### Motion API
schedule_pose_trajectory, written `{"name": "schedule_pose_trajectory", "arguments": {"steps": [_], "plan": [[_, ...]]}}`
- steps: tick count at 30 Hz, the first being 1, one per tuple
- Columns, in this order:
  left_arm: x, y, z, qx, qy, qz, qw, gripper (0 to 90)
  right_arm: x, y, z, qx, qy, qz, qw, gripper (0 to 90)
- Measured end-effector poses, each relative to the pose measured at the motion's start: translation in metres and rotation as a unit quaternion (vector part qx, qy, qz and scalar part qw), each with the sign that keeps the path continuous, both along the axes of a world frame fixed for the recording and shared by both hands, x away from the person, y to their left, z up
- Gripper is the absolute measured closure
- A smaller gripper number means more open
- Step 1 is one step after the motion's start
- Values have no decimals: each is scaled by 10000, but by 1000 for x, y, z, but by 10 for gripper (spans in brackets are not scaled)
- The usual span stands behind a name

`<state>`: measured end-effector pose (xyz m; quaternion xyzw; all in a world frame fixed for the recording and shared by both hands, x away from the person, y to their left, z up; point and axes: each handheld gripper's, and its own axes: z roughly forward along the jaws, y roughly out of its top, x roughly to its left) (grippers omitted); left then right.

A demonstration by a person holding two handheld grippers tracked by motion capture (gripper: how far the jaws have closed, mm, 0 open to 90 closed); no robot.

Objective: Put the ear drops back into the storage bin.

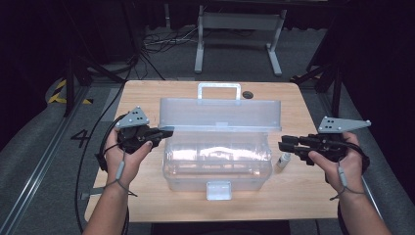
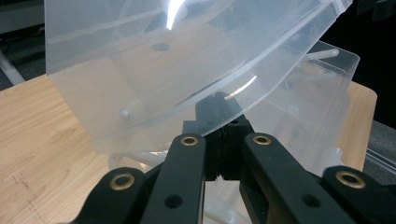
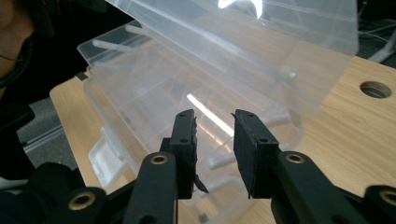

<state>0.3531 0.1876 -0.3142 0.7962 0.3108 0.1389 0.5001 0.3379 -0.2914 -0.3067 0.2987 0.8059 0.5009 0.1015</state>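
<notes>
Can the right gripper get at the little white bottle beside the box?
Probably yes. The bottle stands on bare table just below the right gripper, outside the box, and the jaws are open with nothing between.

Wooden surface [image 1: 147, 93] with a cable hole [image 1: 247, 94], on grey floor [image 1: 44, 142]; white frame [image 1: 238, 29] and cables [image 1: 161, 41] behind, dark surroundings.

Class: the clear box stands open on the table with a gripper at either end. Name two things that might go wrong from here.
1. The left gripper is shut on the edge of the raised lid; if that thin plastic slips free, the lid may drop shut.
2. The small white bottle stands close beside the box, just below the open right gripper; a careless sweep could topple it.
</notes>
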Motion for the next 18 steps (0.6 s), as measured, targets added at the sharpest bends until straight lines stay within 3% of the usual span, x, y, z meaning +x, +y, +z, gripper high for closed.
{"name": "schedule_pose_trajectory", "arguments": {"steps": [7, 18], "plan": [[2, 0, 2, -39, -47, 51, 10000, 891, 7, 9, -9, 495, -245, 24, 9985, 845], [8, -2, 7, 30, -139, 145, 9998, 889, 19, 12, -5, 657, -504, -206, 9964, 867]]}}
